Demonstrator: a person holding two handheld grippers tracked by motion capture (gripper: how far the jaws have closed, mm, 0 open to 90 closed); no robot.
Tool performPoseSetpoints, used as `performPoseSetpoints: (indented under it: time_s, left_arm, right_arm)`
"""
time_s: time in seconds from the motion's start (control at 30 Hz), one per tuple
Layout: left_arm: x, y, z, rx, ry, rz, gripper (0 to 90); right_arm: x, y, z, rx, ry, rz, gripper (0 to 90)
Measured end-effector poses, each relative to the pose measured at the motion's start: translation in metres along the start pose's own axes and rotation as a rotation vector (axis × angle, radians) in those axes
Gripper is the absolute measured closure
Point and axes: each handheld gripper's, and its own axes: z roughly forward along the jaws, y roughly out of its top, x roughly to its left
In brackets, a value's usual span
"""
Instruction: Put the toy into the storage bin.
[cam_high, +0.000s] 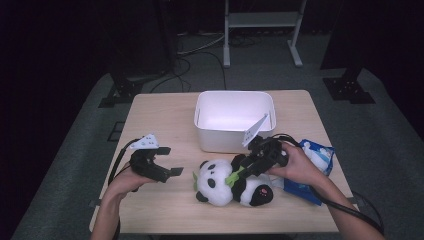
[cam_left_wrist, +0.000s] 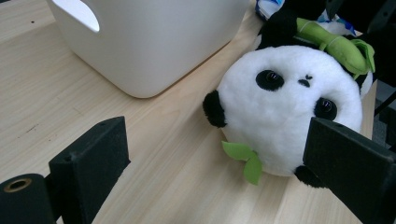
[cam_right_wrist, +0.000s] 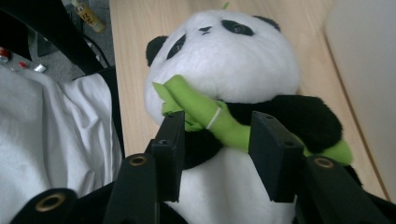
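**Right gripper over the panda, left gripper waiting beside it**

A plush panda (cam_high: 232, 182) lies on its back near the middle of the table (cam_high: 160, 115), close to the near edge, its head to the left and its feet to the right. A green bamboo stalk (cam_high: 235, 176) lies across its chest. Just beyond it, farther from the person, stands a white bin (cam_high: 234, 120), and to the right lies a blue packet (cam_high: 312, 170).

The right hand (cam_high: 295, 165) comes in from the lower right, forearm slanting up and left across the table edge, wrist bent so that the right gripper (cam_high: 243, 171) points left and down onto the panda's chest. In the right gripper view its jaws stand apart on either side of the bamboo stalk (cam_right_wrist: 210, 119), one at each flank; the pads do not press on it, so the gripper is open with the stalk between them. Whether the jaw tips touch the plush fur I cannot tell.

The left hand (cam_high: 127, 180) rises from the lower left, forearm nearly straight up the picture, holding the left gripper (cam_high: 170, 161) level just above the table and aimed right at the panda's head. Its jaws are spread wide with nothing between them; in the left gripper view the panda's face (cam_left_wrist: 289, 107) sits just beyond them, apart from the pads.
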Motion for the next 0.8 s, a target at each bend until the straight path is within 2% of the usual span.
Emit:
performPoseSetpoints:
  time_s: [0.07,0.2,0.43,0.57,0.67,0.8]
  left_arm:
    - [0.001,0.000,0.000,-0.003,-0.003,-0.002,5.5]
    - [0.002,-0.001,-0.001,-0.005,-0.002,-0.007,5.6]
    - [0.002,-0.001,-0.001,-0.011,-0.004,-0.011,5.6]
    - [0.001,0.000,-0.002,-0.012,-0.002,-0.008,5.6]
    - [0.001,0.000,-0.003,-0.014,0.000,-0.009,5.6]
    - [0.001,0.000,-0.004,-0.017,-0.001,-0.009,5.6]
  right_arm:
    - [0.002,0.000,0.003,0.008,0.009,-0.013,52.5]
    - [0.003,0.003,0.011,0.032,-0.002,-0.036,50.4]
    - [0.000,0.012,0.018,0.059,-0.036,-0.060,49.8]
    - [0.003,0.016,0.019,0.079,-0.049,-0.074,48.8]
    - [0.005,0.018,0.023,0.080,-0.029,-0.086,45.6]
    - [0.008,0.020,0.037,0.127,0.002,-0.097,43.3]
